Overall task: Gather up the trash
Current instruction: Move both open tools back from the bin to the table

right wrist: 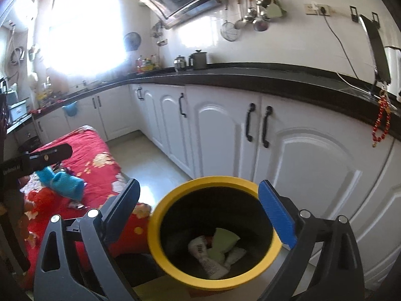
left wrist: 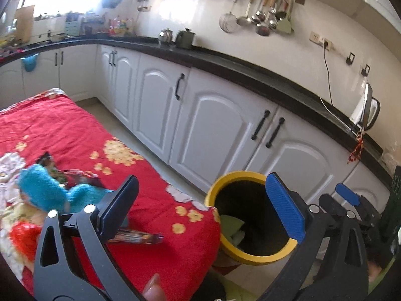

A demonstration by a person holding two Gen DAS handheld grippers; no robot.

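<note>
Both tools were spread wide, gripping nothing — right tool [right wrist: 200,210] sat over the yellow-rimmed round plastic bin [right wrist: 160,228], left tool [left wrist: 200,208] lower-centre by the red floral-cloth worktop [left wrist: 75,130].

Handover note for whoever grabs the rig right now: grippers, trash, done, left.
Left gripper: open, empty, held over the corner of the red cloth table, next to the bin.
Right gripper: open, empty, held over the mouth of the yellow bin.
Done: some trash is in the bin already: a green scrap and a white wrapper.
Left: a dark wrapper near the table's front edge, by the left gripper's finger; another wrapper further back, beside the blue knitted thing. I cannot tell whether the blue thing is trash.
</note>
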